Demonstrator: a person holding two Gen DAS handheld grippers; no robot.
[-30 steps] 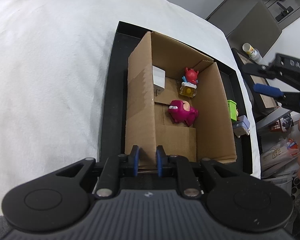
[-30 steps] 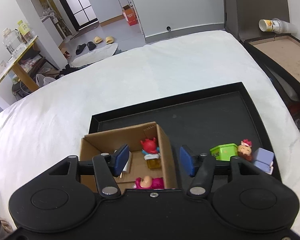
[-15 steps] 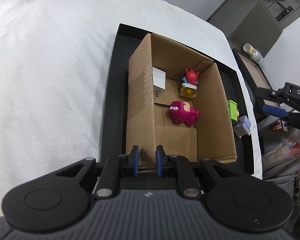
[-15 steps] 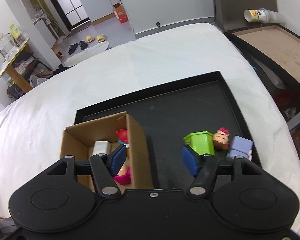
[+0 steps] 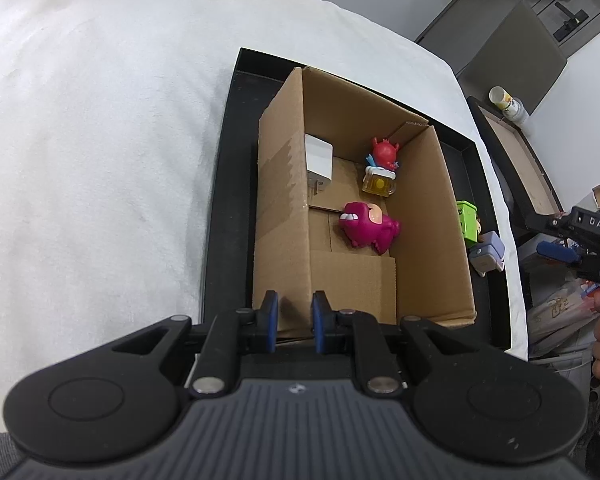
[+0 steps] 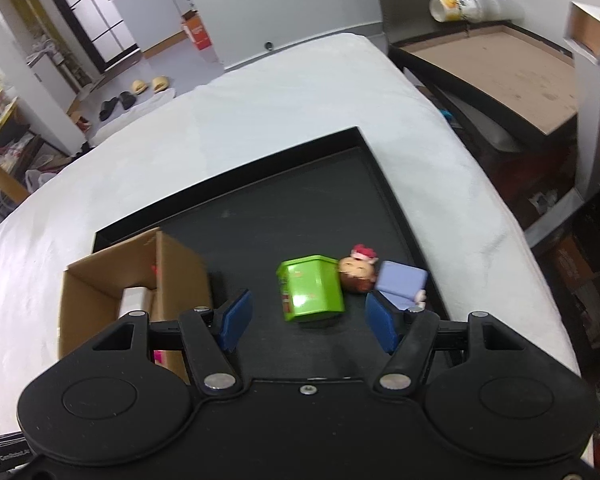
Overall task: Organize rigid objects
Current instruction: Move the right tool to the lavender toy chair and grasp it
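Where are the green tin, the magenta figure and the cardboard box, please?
green tin (image 6: 314, 292), right wrist view, on its near side face.
magenta figure (image 5: 366, 227), left wrist view, on its body.
cardboard box (image 5: 280, 208), left wrist view, on its left wall.

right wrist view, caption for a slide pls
Open right gripper lined up on green box on the black tray.

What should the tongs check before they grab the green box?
1. Right tongs open wide: ok.
2. Square green tin box between the blue pads: ok, lined up, not yet touched.
3. Small round-faced figurine with a red cap leaning against the tin: not ok, may get nudged.
4. Lavender block toy near the right pad: cannot tell if clear.
5. Open brown cardboard box has room: ok.
6. Left tongs gripping the carton wall: cannot tell.
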